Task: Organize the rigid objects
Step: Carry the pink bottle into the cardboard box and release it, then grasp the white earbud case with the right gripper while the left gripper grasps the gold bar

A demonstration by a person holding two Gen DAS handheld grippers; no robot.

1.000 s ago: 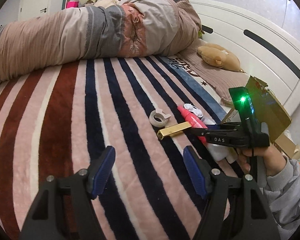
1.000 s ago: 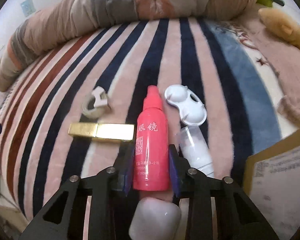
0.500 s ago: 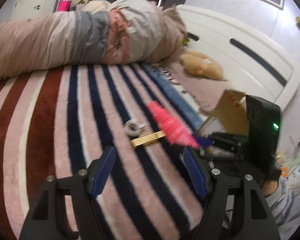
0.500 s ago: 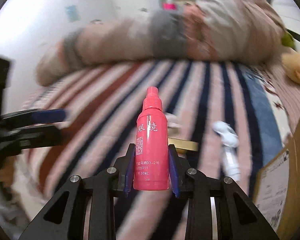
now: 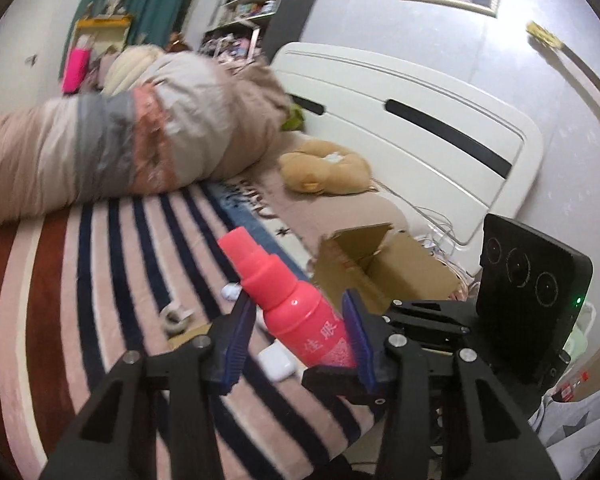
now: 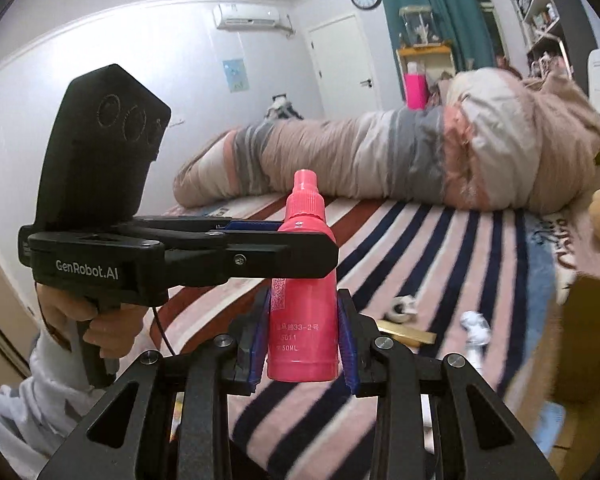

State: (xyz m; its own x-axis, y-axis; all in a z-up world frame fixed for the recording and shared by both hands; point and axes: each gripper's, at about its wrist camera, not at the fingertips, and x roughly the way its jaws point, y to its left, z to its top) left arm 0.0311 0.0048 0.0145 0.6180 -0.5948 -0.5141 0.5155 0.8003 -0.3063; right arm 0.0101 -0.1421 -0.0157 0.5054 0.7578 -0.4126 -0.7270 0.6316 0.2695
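My right gripper (image 6: 302, 340) is shut on a pink spray bottle (image 6: 304, 320) and holds it upright, lifted above the striped bed. My left gripper (image 5: 296, 344) is open, its blue pads on either side of the same bottle (image 5: 296, 312); whether they touch it I cannot tell. In the right wrist view the left gripper's fingers (image 6: 260, 248) cross in front of the bottle's shoulder. On the blanket lie a gold bar (image 6: 406, 334), a tape roll (image 5: 176, 318), a white case (image 5: 276, 364) and a white bottle (image 6: 476, 330).
An open cardboard box (image 5: 384, 268) stands at the bed's right edge. A rolled duvet (image 5: 100, 152) lies across the far side, a plush toy (image 5: 324, 168) by the white headboard (image 5: 420, 128). The striped blanket (image 5: 60, 300) covers the bed.
My right gripper lifted the pink bottle off the blanket and swung it left and up. My left gripper moved in until its open fingers straddle the bottle.
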